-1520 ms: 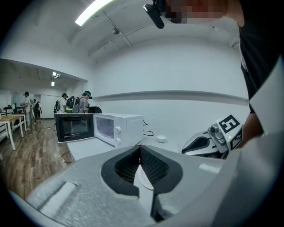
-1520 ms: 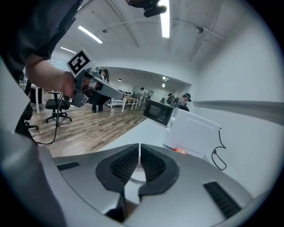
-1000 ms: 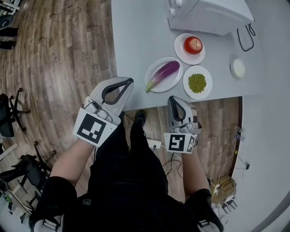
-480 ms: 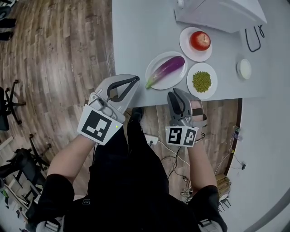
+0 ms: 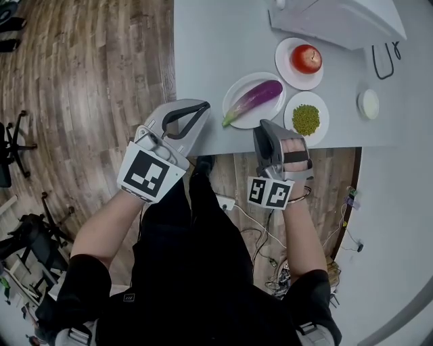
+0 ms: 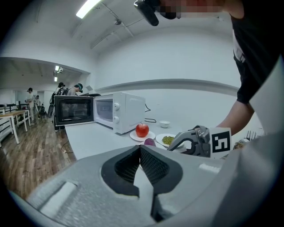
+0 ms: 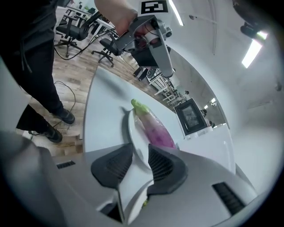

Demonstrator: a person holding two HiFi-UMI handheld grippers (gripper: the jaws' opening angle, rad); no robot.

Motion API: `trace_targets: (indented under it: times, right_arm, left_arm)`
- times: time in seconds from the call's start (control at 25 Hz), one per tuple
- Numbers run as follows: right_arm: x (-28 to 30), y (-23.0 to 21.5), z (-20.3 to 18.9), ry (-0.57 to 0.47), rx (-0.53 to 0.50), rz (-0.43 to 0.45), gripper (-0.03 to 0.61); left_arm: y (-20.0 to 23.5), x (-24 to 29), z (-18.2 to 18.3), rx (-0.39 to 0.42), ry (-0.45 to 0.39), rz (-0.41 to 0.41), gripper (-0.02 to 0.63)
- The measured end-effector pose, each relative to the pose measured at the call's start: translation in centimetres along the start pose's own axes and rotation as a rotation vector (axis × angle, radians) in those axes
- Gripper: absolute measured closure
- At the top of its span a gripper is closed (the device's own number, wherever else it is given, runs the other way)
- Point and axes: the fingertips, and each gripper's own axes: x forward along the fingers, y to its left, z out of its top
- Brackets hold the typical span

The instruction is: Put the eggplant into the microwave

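Overhead, the microwave (image 5: 338, 20) is cropped; left tool (image 6: 140, 147) pinched together empty, right tool (image 7: 141, 150) slightly apart.

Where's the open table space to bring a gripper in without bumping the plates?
Free: the broad bare table left of the eggplant plate and microwave, out to its left edge. Crowded: the eggplant plate, apple plate and plate of green beans sit close together before the microwave, with a small bowl to their right.

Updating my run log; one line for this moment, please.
long purple eggplant: on white round plate | left gripper: shut, empty | right gripper: open, empty, aimed at eggplant
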Motion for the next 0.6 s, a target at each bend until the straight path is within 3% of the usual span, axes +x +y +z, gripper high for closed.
trace_targets:
  times: [0.36, 0.6]
  right_arm:
    - [1.0, -0.3, 1.0, 0.01, -0.077, -0.015, 0.471]
    - [2.2, -0.3, 1.9, 0.014, -0.095, -0.031, 0.514]
  left_arm:
    - [0.8, -1.0, -0.7, -0.017, 0.017, 0.018, 0.604]
    - [1.0, -1.6, -1.5, -0.04, 0.023, 0.03, 0.604]
